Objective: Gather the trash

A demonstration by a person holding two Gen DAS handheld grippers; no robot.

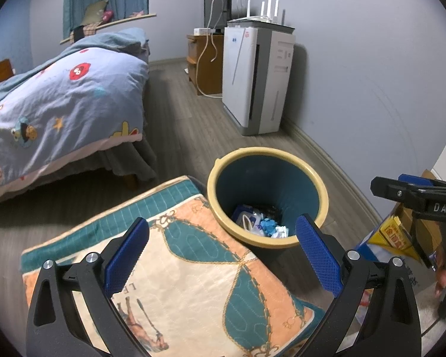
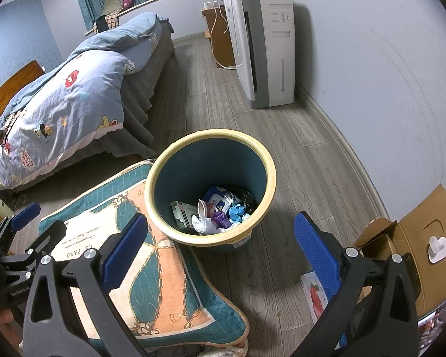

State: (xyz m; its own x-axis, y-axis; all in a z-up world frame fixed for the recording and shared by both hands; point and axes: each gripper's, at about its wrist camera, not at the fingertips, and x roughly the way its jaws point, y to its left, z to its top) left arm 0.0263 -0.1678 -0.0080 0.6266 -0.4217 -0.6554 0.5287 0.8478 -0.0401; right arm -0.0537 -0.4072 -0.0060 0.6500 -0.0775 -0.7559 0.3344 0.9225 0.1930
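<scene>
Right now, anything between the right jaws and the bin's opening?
Nothing visible. The right gripper is open and empty, above the near rim of the trash bin, whose mouth is uncovered with trash at the bottom. The patterned cushion lies against the bin's left side, off that line.

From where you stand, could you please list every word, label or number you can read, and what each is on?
"DAS": on the right hand-held gripper, seen from the left wrist view.
"LE PARD": on the cushion, upside down.
Cushion's smaller script: too small to read.
Yellow box: printed characters, blurred.
Air purifier panel labels: too small to read.
</scene>
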